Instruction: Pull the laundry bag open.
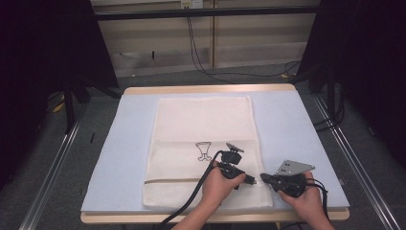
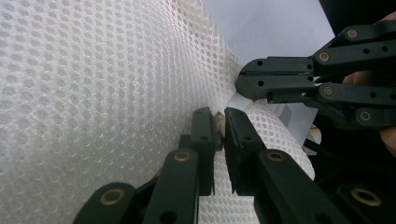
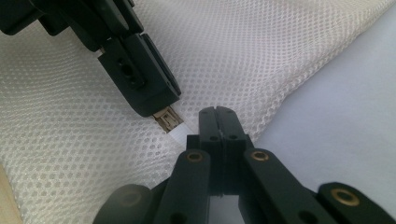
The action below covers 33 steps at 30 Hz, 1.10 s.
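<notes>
A white mesh bag (image 1: 201, 129) with a black printed emblem (image 1: 204, 149) lies flat on the pale blue mat (image 1: 297, 124). At its near right corner, my left gripper (image 1: 251, 181) is shut on the small metal zipper pull (image 3: 168, 120). In the left gripper view the jaws (image 2: 221, 122) pinch that brownish pull against the mesh. My right gripper (image 1: 264, 179) meets it tip to tip from the right. Its jaws (image 3: 217, 112) are shut on the bag's edge, at a white tab (image 3: 181, 135) beside the pull. The right gripper (image 2: 247, 80) also shows in the left gripper view.
The mat covers a wooden table (image 1: 206, 89) whose near edge runs just below both hands. A tan zipper line (image 1: 172, 181) crosses the bag's near end. Black cables (image 1: 191, 196) trail from the grippers off the front edge. Dark stands flank the table.
</notes>
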Available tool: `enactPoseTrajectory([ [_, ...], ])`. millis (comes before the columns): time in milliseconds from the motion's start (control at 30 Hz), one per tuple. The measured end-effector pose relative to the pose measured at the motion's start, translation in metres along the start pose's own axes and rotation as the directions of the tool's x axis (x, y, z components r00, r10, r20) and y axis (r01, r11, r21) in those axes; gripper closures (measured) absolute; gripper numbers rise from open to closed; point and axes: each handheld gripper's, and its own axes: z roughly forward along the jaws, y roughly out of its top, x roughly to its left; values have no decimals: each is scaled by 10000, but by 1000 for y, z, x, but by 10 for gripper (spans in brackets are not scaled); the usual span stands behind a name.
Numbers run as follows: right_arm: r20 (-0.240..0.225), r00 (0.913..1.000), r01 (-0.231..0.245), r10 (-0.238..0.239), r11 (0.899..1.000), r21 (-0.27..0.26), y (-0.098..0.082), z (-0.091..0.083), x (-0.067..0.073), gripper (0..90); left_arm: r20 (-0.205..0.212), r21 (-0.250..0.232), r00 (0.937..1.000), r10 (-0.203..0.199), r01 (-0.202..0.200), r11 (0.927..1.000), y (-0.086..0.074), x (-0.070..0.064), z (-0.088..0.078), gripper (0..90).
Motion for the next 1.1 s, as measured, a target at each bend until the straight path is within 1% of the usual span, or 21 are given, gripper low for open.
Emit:
enactPoseTrajectory([
  [33,-15,10000,30,-30,10000,15,0,0,0,900,224,-74,9996,-189,191,9998,1,-1,1,868],
  [67,-15,10000,30,-30,10000,15,0,0,0,900,224,-74,9996,-189,191,9998,1,-1,1,874],
  [100,-63,10000,52,-52,10000,36,-1,1,0,900,85,76,10000,2,-3,10000,2,0,-1,875],
  [167,-87,9999,73,-73,10000,29,-1,1,-1,900,185,90,9998,-68,67,9999,2,0,-2,875],
  [200,-254,9995,177,-177,9998,1,-2,2,-3,900,224,-20,9994,-262,263,9997,1,1,-3,875],
  [233,-199,9998,78,-78,10000,19,-2,1,-3,900,224,-20,9994,-262,263,9997,1,1,-3,875],
  [333,-186,9998,63,-62,10000,68,-2,2,-3,900,237,-69,9993,-274,275,9996,0,1,-4,876],
  [367,-197,9998,94,-93,9999,65,-1,2,-3,900,197,45,9996,-189,188,9998,0,3,-6,876],
  [400,-192,9998,90,-87,9999,131,-1,2,-2,900,172,-43,9994,-295,296,9996,0,2,-6,876],
  [433,-197,9998,94,-92,9999,137,-1,2,-2,900,180,142,9997,-155,153,9998,0,5,-10,876],
  [467,-202,9998,92,-89,9999,124,-1,2,-2,900,122,144,9998,-175,174,9997,-1,5,-11,876],
  [567,-222,9997,130,-127,9999,92,-1,2,-2,900,85,65,9998,-194,193,9998,-2,6,-13,876],
  [600,-232,9997,128,-126,9999,83,-2,2,-2,900,159,146,9996,-247,244,9996,-2,7,-15,876],
  [633,-229,9996,172,-171,9998,77,-1,2,-2,900,136,125,9997,-177,176,9998,-2,8,-16,876],
  [733,-223,9995,205,-204,9998,62,-2,2,-2,900,69,-125,9994,-326,327,9994,-4,6,-16,876],
  [833,-178,9997,167,-166,9998,54,-2,2,-2,900,169,-23,9997,-180,181,9998,-5,8,-18,876],
  [933,-215,9997,126,-126,9999,36,-2,2,-2,900,108,-43,9995,-291,292,9996,-5,8,-20,876],
  [967,-215,9997,126,-126,9999,36,-2,2,-2,900,108,-43,9995,-291,292,9996,-5,8,-20,876],
  [1000,-234,9996,128,-127,9999,42,-2,2,-2,900,29,-7,9998,-186,186,9998,-5,10,-21,876],
  [1033,-234,9996,128,-127,9999,42,-2,2,-2,900,29,-7,9998,-186,186,9998,-5,10,-21,876],
  [1100,-207,9997,89,-88,10000,38,-2,2,-2,900,194,-14,9993,-316,316,9995,-6,12,-25,876],
])
